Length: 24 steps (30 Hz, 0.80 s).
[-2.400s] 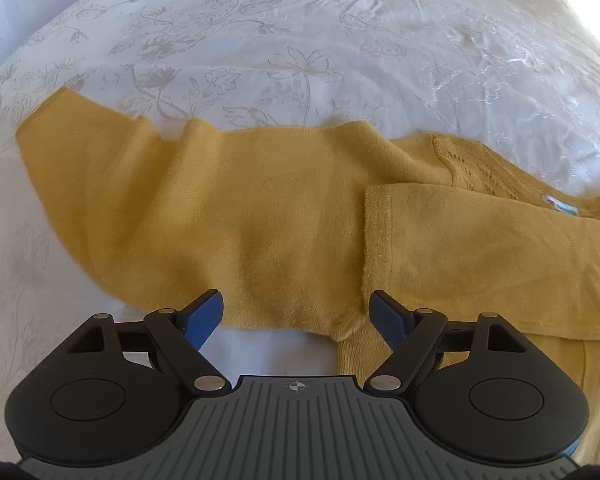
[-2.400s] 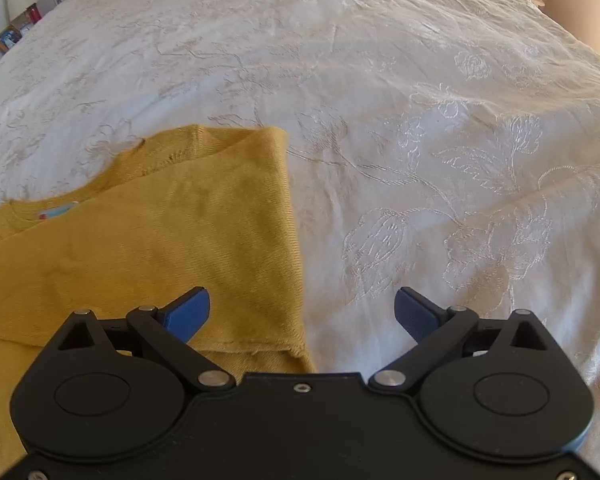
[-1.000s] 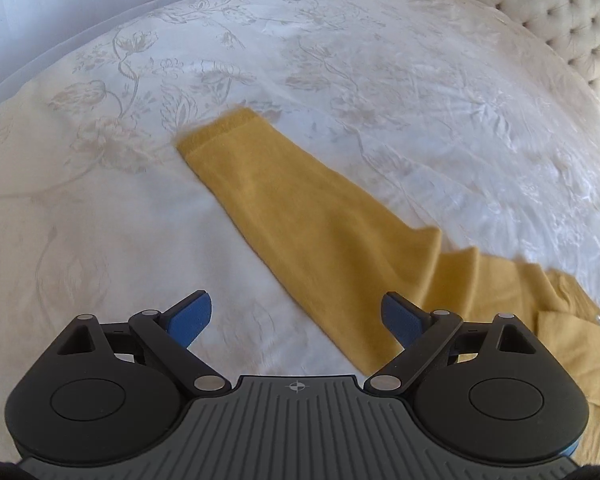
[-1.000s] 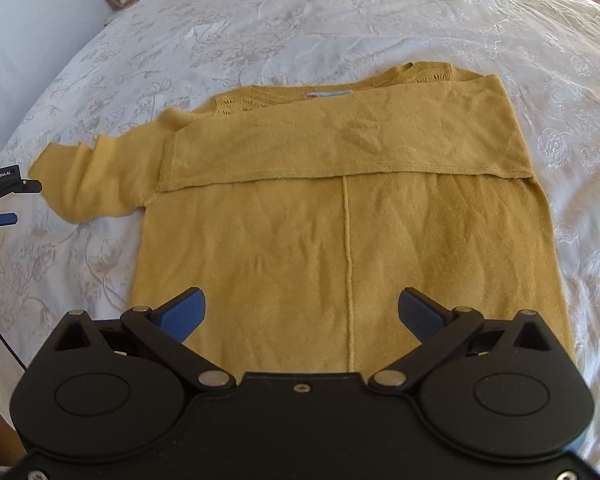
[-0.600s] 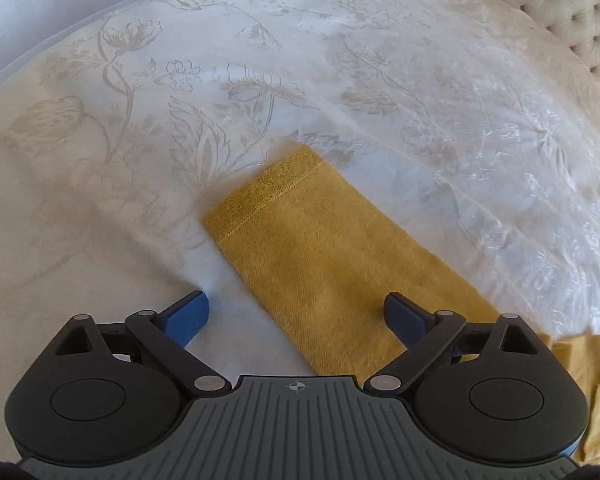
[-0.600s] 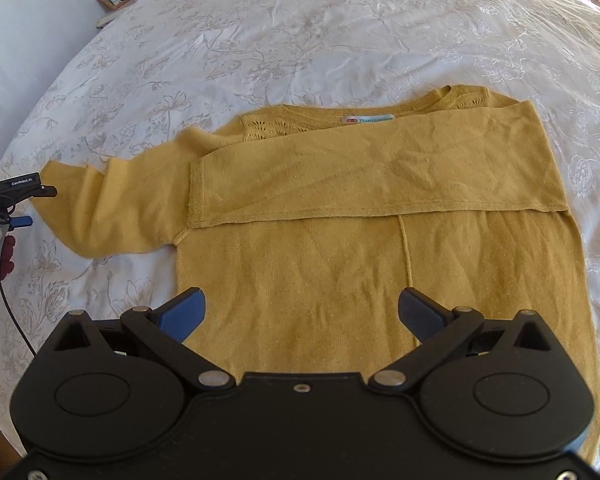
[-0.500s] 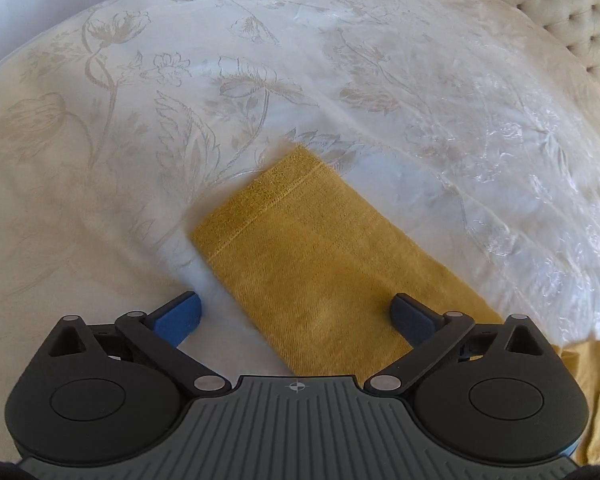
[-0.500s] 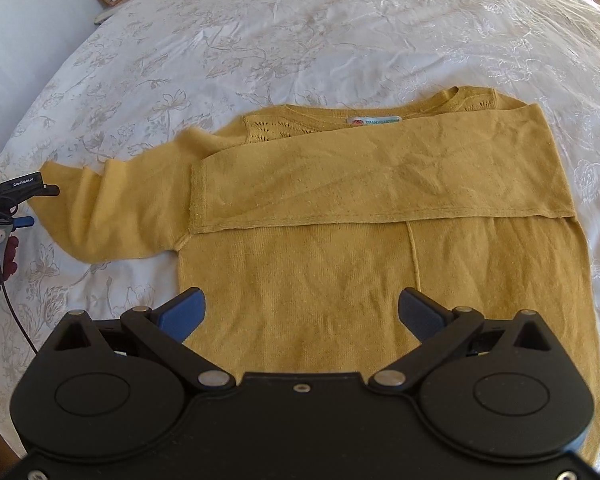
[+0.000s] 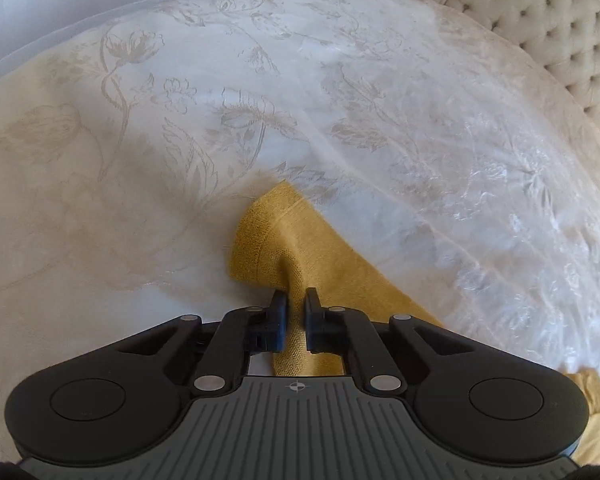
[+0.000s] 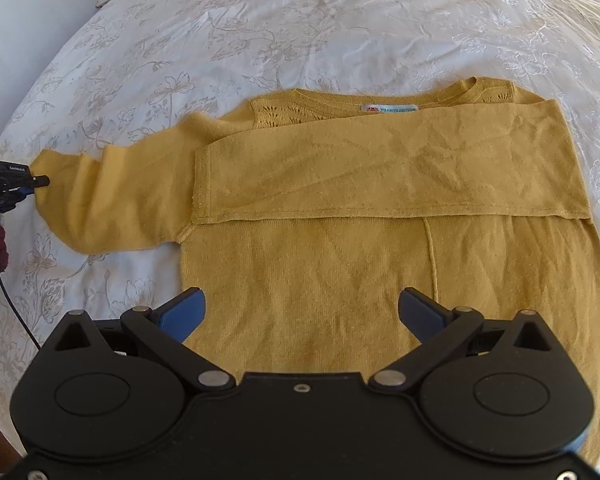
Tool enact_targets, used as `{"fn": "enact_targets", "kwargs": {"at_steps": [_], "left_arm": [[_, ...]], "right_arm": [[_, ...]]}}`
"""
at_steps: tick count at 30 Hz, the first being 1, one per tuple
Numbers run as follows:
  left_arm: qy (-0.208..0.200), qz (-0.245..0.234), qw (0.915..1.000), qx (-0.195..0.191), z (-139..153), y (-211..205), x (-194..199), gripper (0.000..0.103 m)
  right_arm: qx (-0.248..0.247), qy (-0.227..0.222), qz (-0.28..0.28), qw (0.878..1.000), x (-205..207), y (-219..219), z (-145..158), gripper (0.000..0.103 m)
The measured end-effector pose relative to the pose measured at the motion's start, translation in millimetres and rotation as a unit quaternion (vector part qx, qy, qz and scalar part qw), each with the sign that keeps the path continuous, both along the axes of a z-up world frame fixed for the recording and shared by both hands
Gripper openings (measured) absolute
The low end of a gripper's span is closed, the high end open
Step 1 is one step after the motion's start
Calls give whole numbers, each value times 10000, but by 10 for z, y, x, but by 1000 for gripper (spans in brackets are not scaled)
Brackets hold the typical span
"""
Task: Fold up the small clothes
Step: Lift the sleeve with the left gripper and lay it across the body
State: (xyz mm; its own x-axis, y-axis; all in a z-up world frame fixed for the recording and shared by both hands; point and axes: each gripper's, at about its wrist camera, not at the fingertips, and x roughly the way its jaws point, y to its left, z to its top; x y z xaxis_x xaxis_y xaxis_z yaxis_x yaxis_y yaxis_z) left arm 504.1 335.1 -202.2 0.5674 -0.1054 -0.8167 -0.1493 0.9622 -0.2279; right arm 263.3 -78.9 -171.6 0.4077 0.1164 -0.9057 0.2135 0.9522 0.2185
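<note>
My left gripper (image 9: 295,312) is clamped on the sleeve (image 9: 300,264) just behind its cuff (image 9: 260,216), knit pinched into a ridge between the pads, cuff sticking out past the tips toward 12 o'clock on the bedspread (image 9: 180,140). My right gripper (image 10: 300,312) hangs over the lower body of the sweater (image 10: 300,280) with jaws wide apart, holding nothing. From the right wrist view the sweater lies flat, neckline and label (image 10: 390,109) at 12 o'clock, the other sleeve (image 10: 380,176) already folded straight across the chest, and the gripped sleeve stretched out to 9 o'clock where the left gripper (image 10: 28,182) bites its end. Step in hand, as I read it: carry this sleeve over the body to match the first. To do it well: lift only enough to clear the cloth, so the shoulder doesn't drag and the body doesn't shift. Sweep toward 3 o'clock along the line of the folded sleeve, keeping the cuff flat, not twisted. Lay it on top of or just below the first sleeve, edges parallel, crease at the side seam. Right gripper can press the body near the armpit at about 10 o'clock from its tips to pin it while I pull. Risk: the bite takes only part of the sleeve's width, so the knit may slip or the cuff may droop and fold under; keep slow and let go only once it lies flat. Far beyond, the headboard (image 9: 560,40) and bedside items don't matter.
</note>
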Motion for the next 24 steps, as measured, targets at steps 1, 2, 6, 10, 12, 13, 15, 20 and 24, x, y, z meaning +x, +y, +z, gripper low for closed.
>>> {"fn": "enact_targets", "kwargs": {"at_steps": [1, 2, 6, 10, 12, 13, 15, 20, 24], "left_arm": [[-87, -5, 10000, -18, 65, -27, -39, 8], [-194, -5, 9998, -47, 151, -78, -75, 8], [-682, -197, 9974, -139, 560, -343, -291, 8], [-1220, -573, 9904, -303, 1026, -725, -553, 8], [-1473, -677, 9858, -433, 1243, -937, -714, 8], [-1564, -707, 9839, -507, 1332, -1038, -791, 8], [-1738, -791, 9796, -623, 1492, -1269, -947, 8], [-1983, -1063, 9722, -640, 1704, -2060, -1255, 8], [-1928, -1291, 9695, -793, 1640, -2716, -1416, 8]], "right_arm": [[2, -26, 1, 10000, -15, -9, 9, 102], [9, -55, -6, 10000, -29, -24, 23, 102], [33, -173, -19, 9998, -111, -104, 64, 102], [109, -311, 75, 9994, -203, -202, 83, 102], [167, -380, 144, 9990, -251, -259, 79, 102], [220, -419, 186, 9987, -280, -296, 74, 102], [327, -487, 280, 9979, -338, -372, 59, 102], [572, -666, 486, 9950, -546, -682, 51, 102], [659, -762, 454, 9939, -734, -1047, 42, 102]]}}
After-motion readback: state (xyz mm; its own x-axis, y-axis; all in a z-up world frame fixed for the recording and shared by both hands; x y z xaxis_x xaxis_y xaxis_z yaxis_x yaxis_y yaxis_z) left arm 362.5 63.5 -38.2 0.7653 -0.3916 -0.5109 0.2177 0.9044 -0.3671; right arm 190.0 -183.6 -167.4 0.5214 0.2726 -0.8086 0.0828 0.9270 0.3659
